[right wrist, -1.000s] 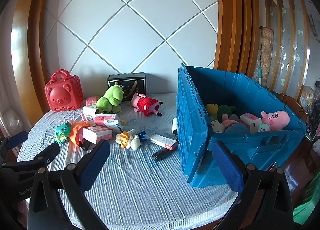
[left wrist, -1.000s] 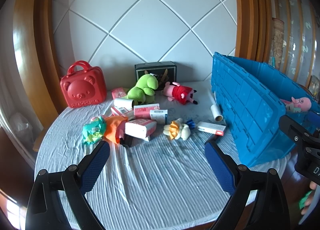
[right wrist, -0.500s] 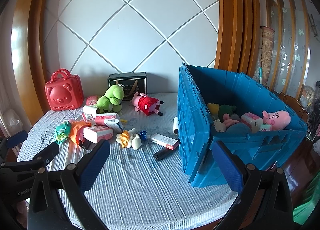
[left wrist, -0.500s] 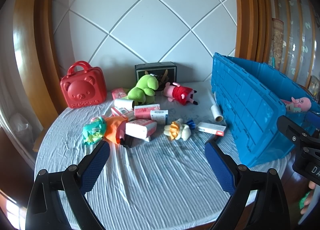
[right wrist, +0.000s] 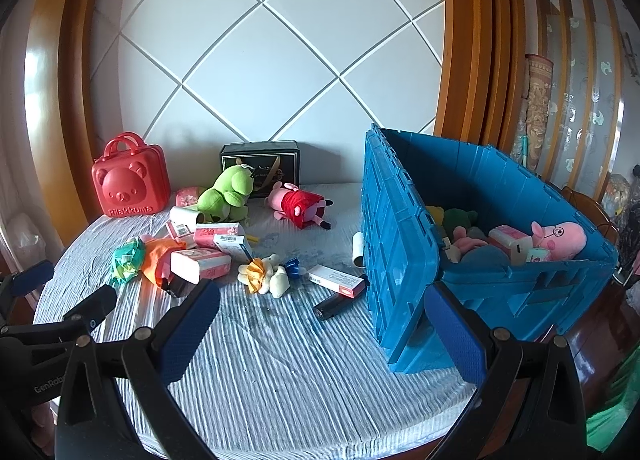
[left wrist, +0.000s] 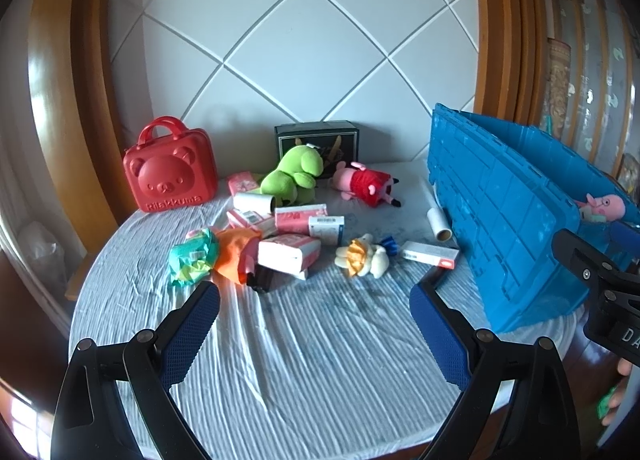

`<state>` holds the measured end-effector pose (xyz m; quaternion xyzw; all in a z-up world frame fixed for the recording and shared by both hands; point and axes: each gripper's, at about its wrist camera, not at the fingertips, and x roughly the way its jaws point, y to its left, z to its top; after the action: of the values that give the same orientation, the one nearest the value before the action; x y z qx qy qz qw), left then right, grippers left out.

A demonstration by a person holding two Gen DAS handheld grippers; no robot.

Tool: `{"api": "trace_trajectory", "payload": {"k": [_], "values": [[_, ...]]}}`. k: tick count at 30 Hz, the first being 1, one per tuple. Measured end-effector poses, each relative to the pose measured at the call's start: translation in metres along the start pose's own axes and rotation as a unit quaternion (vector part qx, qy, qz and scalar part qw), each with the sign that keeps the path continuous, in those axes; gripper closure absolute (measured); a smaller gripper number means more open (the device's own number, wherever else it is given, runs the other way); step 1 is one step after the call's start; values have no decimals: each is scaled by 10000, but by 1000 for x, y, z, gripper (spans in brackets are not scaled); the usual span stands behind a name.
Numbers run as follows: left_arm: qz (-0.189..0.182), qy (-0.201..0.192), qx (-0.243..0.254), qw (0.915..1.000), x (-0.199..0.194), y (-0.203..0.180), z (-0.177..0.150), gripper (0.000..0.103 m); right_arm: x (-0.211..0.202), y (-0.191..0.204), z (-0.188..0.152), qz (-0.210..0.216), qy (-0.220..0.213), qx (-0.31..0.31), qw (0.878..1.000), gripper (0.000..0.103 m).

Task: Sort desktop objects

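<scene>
Both claws spread wide, nothing held. Left claw (left wrist: pixel 314 334) hovers low over the near edge of the table (left wrist: pixel 320 360); right claw (right wrist: pixel 320 336) likewise, beside it.

Clutter lies ahead of the left claw, well apart from it. Nearest ahead-left: green packet (left wrist: pixel 192 260) touching an orange cloth (left wrist: pixel 236 254). Straight ahead: pink-white box (left wrist: pixel 288 254) on top of a black item, then a small plush (left wrist: pixel 362 258) with orange and blue bits. Ahead-right: flat white-red box (left wrist: pixel 430 254), and a white roll (left wrist: pixel 439 224) just beside the blue crate (left wrist: pixel 512 220). Further ahead: green plush (left wrist: pixel 296 176), pig plush (left wrist: pixel 366 188) in red dress lying down, more pink boxes with barcode labels, print too small to read. Far left: red bear case (left wrist: pixel 170 168), embossed "Rilakkuma". Behind the green plush: black box (left wrist: pixel 316 138), gold design, writing unreadable.

Right view: crate ahead-right of the right claw, holding a pig plush with glasses (right wrist: pixel 560 236), boxes and other soft toys. Black cylinder (right wrist: pixel 336 306) lies ahead, touching the crate base. Left claw's body reads "GenRob", rest cut off.
</scene>
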<state>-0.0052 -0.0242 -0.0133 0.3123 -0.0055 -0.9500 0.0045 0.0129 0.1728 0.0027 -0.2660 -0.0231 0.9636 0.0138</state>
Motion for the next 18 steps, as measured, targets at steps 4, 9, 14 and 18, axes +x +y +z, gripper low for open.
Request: {"api": "trace_trajectory", "payload": {"k": [4, 9, 14, 18], "values": [[84, 288, -141, 9995, 24, 10, -12, 6, 15, 9, -5, 74, 170, -67, 9998, 0], [376, 966, -467, 9935, 80, 29, -32, 6, 59, 26, -13, 261, 608, -298, 9974, 0], [834, 1561, -669, 9819, 139, 53, -47, 6, 130, 41, -18, 678, 1038, -374, 9916, 0], [1242, 1845, -786, 9718, 178, 74, -43, 6, 190, 58, -18, 1109, 1386, -420, 9832, 0]]}}
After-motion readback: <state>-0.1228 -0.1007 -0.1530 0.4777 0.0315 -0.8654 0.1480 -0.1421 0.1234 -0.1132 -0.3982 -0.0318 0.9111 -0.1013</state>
